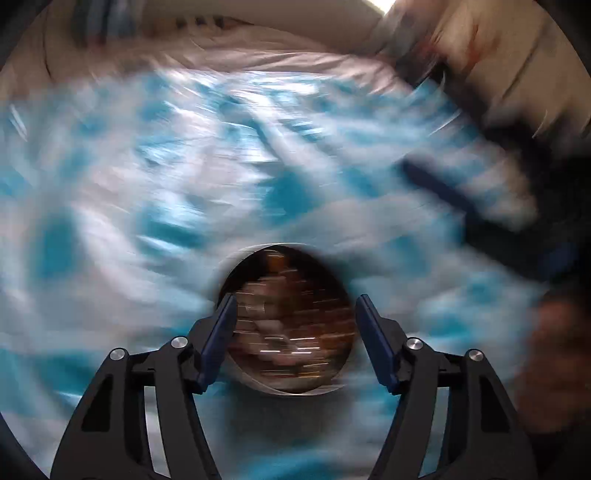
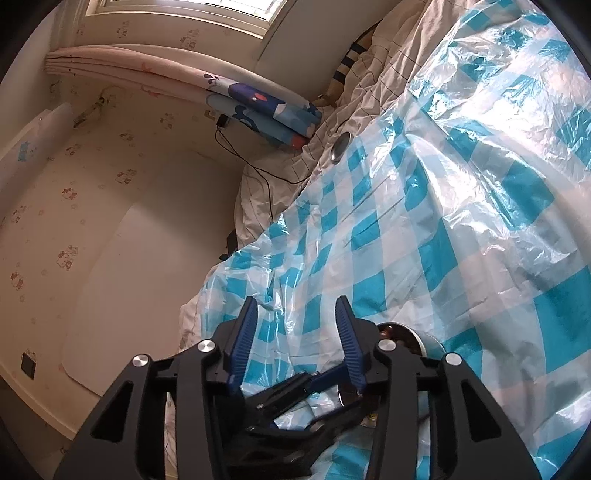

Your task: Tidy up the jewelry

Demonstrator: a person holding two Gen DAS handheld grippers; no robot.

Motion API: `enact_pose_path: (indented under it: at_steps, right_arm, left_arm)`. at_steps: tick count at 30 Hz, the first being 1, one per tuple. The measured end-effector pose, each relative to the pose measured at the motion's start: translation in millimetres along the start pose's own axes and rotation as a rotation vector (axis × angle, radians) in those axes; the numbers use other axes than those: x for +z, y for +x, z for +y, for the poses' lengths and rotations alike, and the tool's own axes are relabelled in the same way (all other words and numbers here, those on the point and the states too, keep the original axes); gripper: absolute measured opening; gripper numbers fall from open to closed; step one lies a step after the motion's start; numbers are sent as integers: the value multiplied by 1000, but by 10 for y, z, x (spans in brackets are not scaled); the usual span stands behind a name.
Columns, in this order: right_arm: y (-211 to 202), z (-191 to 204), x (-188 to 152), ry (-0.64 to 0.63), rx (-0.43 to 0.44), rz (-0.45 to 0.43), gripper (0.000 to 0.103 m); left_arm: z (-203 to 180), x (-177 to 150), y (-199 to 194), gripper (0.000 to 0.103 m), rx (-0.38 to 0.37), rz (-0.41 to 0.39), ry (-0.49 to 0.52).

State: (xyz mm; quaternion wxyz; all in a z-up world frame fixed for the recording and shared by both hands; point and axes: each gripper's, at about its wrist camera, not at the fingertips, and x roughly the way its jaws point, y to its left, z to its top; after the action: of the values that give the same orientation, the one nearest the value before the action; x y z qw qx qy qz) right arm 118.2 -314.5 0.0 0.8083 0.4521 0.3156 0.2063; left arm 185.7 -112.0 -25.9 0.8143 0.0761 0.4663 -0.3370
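The left gripper (image 1: 295,314) hung over a round tin (image 1: 288,321) of jewelry (image 1: 291,325), jaws spread either side, likely for gripping. The right gripper (image 2: 295,332) pointed across the bed (image 2: 461,221), jaws spread and empty.

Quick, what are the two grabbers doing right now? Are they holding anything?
Left gripper: open around the round tin, not gripping it.
Right gripper: open, holding nothing.

1. Bedroom in a home, judging by a bed (image 2: 373,92) under rumpled beige bedding.
2. Over the bed, a blue-and-white checked plastic sheet (image 2: 461,206).
3. Beside the bed's far corner, drawn curtains (image 2: 258,99) printed with cartoon shapes.
4. Above the curtains, a bright window (image 2: 192,11).
5. Left of the bed, wallpaper (image 2: 74,206) with small figures, possibly bears.
6. At the bed's edge, a thin black cable (image 2: 266,177).
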Motion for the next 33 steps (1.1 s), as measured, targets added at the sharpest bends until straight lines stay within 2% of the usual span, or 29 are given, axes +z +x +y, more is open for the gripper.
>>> enact_pose_path:
  at_steps: [1, 3, 5, 6, 10, 11, 13, 16, 18, 20, 23, 24, 25, 27, 28, 29, 30, 33]
  right_arm:
    - [-2, -8, -1, 4, -1, 0, 45]
    - [-13, -23, 7, 12, 0, -3, 45]
    - [-22, -29, 8, 17, 2, -5, 45]
    - [-23, -28, 10, 18, 2, -6, 46]
    - [-8, -27, 9, 20, -1, 3, 49]
    - [-4, -27, 5, 19, -4, 5, 50]
    - [-2, -25, 7, 18, -11, 9, 51]
    - [33, -30, -2, 10, -42, 26, 53]
    - [60, -37, -18, 3, -66, 42, 54]
    - [97, -52, -32, 14, -40, 66, 55]
    - [207, -108, -74, 62, 35, 124, 60]
    - [263, -130, -101, 74, 45, 150, 61]
    - [301, -140, -121, 77, 40, 167, 61]
    - [350, -156, -150, 75, 13, 184, 61]
    - [338, -155, -152, 69, -9, 174, 61]
    - [314, -143, -147, 58, -35, 158, 61]
    - [265, -115, -135, 38, -67, 138, 63]
    - [118, -41, -135, -16, -164, 94, 75]
  left_arm:
    - [-22, -17, -3, 56, -12, 0, 2]
    - [-77, -26, -71, 56, -111, -15, -9]
    - [-130, -22, -56, 56, -70, -3, 20]
    - [-100, -35, 31, 56, -44, 28, 9]
    - [-99, -55, 102, 59, -26, 46, 39]
    - [-124, -54, 80, 59, -28, 31, 47]
    - [-122, -63, -34, 59, -88, -16, 46]
    - [-60, -41, -13, 59, -52, 2, 40]
    - [51, -25, -132, 59, -57, -48, -30]
    - [53, -7, -286, 60, -76, -91, -25]
    - [-9, -14, -259, 63, -132, -38, 11]
    - [-29, -58, -144, 64, -127, 16, 22]
    - [-56, -91, -37, 66, -112, 62, 41]
    - [-155, -125, -2, 66, -39, 58, 118]
    - [-169, -117, -30, 66, -35, 52, 115]
    - [-171, -110, -86, 66, -30, 35, 107]
    - [-178, -104, -189, 66, 6, -11, 113]
    - [-123, -106, -412, 81, 145, -114, 113]
